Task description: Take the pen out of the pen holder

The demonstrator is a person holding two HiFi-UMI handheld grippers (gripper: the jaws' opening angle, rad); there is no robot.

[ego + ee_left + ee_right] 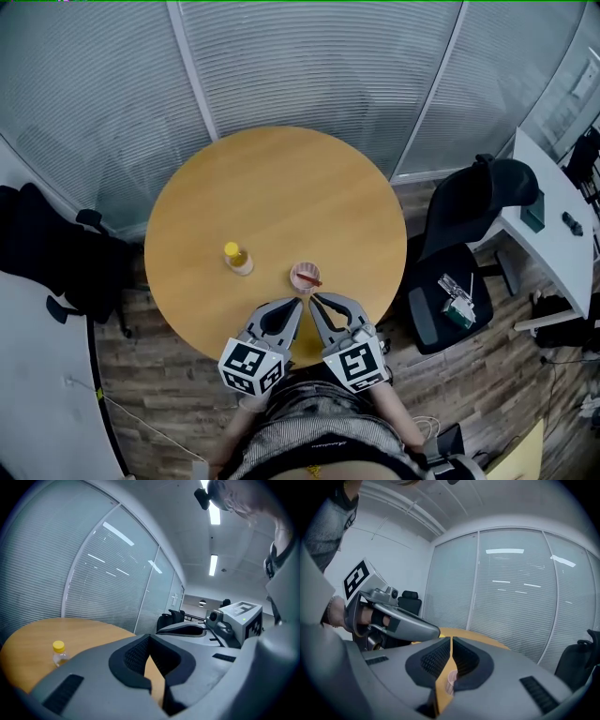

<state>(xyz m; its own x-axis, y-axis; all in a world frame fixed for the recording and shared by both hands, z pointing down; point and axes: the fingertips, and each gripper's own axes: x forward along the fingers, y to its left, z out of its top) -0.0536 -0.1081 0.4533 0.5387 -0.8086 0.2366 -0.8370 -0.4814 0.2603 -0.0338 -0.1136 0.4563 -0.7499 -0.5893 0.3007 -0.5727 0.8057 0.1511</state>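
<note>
A small pinkish pen holder (304, 277) stands on the round wooden table (281, 187) near its front edge, with a red pen (312, 279) lying across its top. Just in front of it, my left gripper (297, 303) and right gripper (315, 298) sit side by side, both shut and empty, tips pointing at the holder. In the right gripper view my right gripper (451, 640) shows closed jaws, and the pen holder (451, 679) peeks through the slit below them. My left gripper (149, 637) is likewise closed on nothing in its own view.
A small clear bottle with a yellow cap (237, 258) (58, 652) stands left of the holder. A black office chair (464, 253) and a white desk (553, 220) are to the right. Dark chairs (56, 253) stand at the left. Glass walls with blinds lie behind.
</note>
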